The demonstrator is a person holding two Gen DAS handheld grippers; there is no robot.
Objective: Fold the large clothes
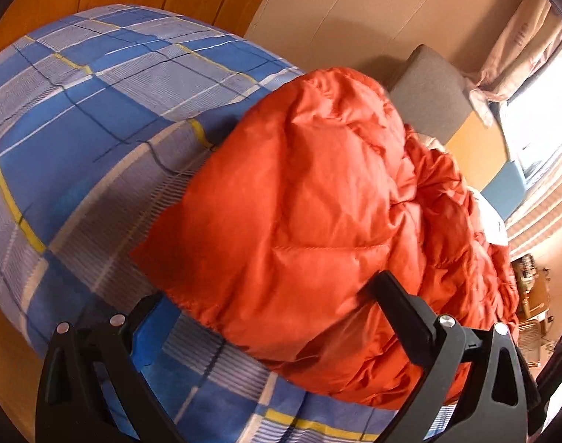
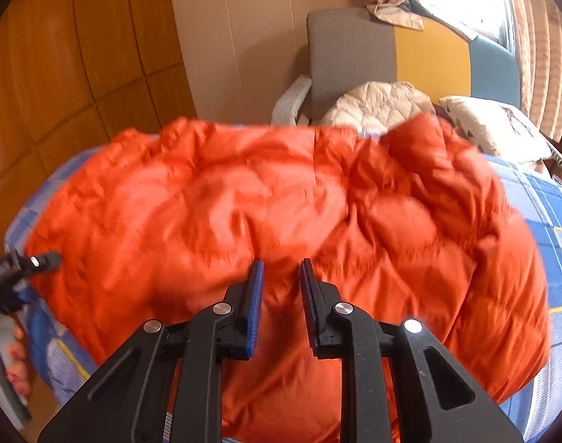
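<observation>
Orange padded jacket point(image 2: 281, 203) lies spread on the bed point(image 1: 77, 110), just beyond both pairs of fingers. The left gripper point(image 1: 266, 295) is spread wide around a jacket edge; the right gripper point(image 2: 279, 277) hovers parted, holding nothing. Folding seems only started; next, pinch an edge and carry it across.

jacket point(image 2: 281, 203): far edge motion-blurred | bed point(image 1: 77, 118): foot cut by frame | left gripper point(image 1: 266, 295): left finger tip behind jacket hem
</observation>
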